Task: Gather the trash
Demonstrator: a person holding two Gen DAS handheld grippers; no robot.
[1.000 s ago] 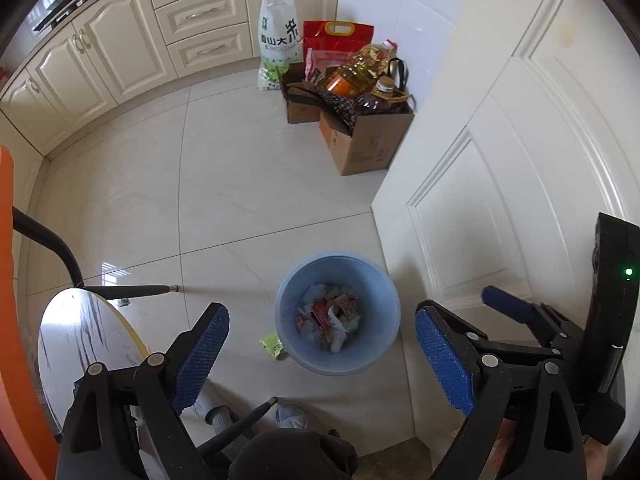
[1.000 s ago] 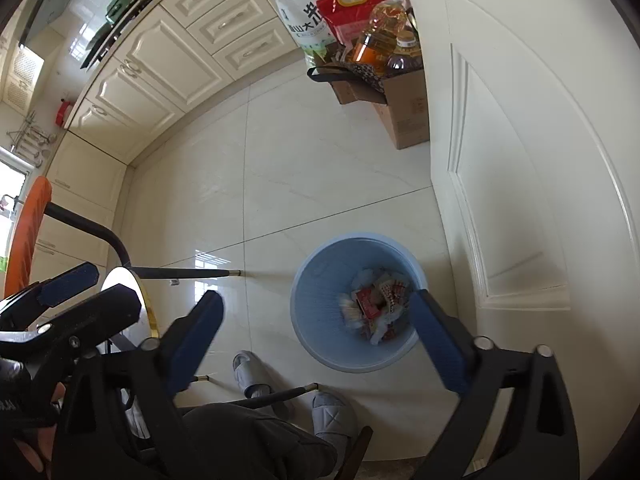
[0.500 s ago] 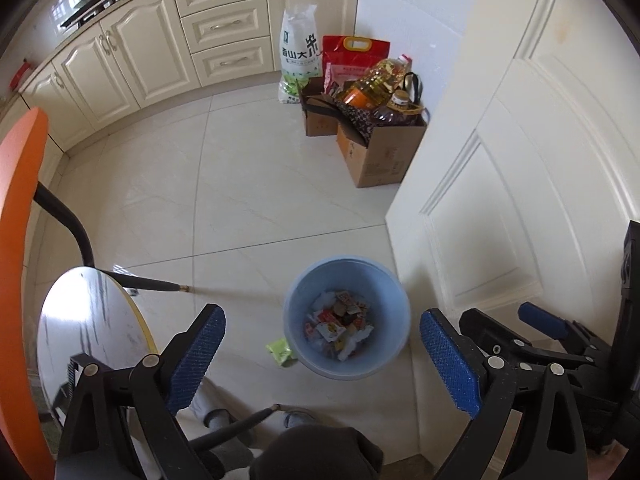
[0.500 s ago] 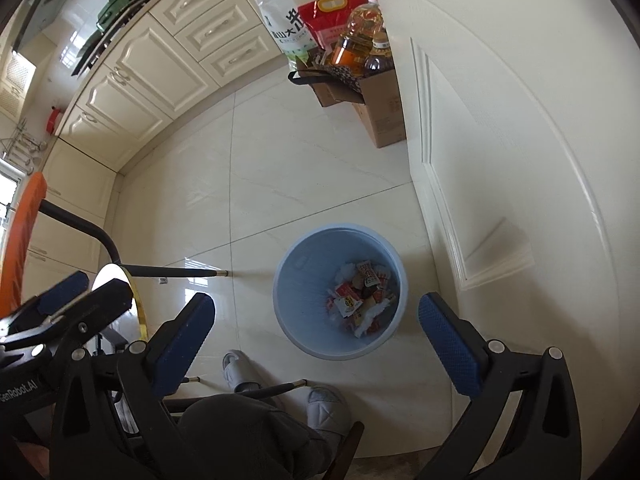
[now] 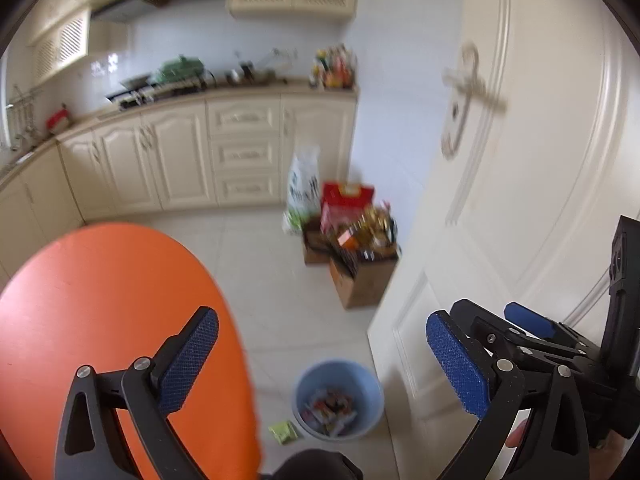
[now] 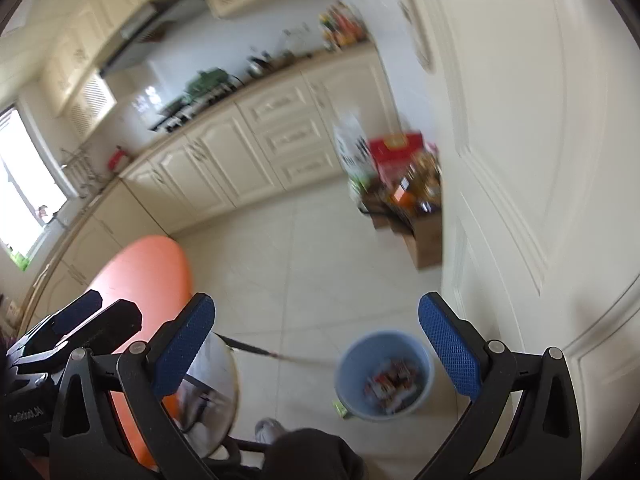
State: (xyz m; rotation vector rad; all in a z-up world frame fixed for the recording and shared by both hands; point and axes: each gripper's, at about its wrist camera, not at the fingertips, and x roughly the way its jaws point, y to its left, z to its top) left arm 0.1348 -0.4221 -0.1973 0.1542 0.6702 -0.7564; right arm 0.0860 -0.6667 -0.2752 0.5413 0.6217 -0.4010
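Left wrist view. Left gripper (image 5: 320,360): jaws spread wide, having just been opening, nothing between the blue pads. Blue bin (image 5: 338,398): on the tiled floor below, beside the white door (image 5: 520,200), upright, wrappers (image 5: 329,407) heaped inside. Green packet (image 5: 283,432): on the floor just beside the bin's left edge, outside it. Orange chair back (image 5: 108,320): fills the lower left, behind the left finger. Cardboard box (image 5: 362,276): against the door farther off, packed with bottles and bags. Cream cabinets (image 5: 208,152): along the far wall. Right gripper (image 5: 532,324): partly seen at the right edge.

Right wrist view. Right gripper (image 6: 316,344): released, jaws wide apart and empty. Bin (image 6: 384,374): low between the fingers, nearer the right one, trash inside. Green packet (image 6: 339,408): touching or just beside the bin's lower left rim. Round table (image 6: 216,384): behind the left finger. Picture blurred.
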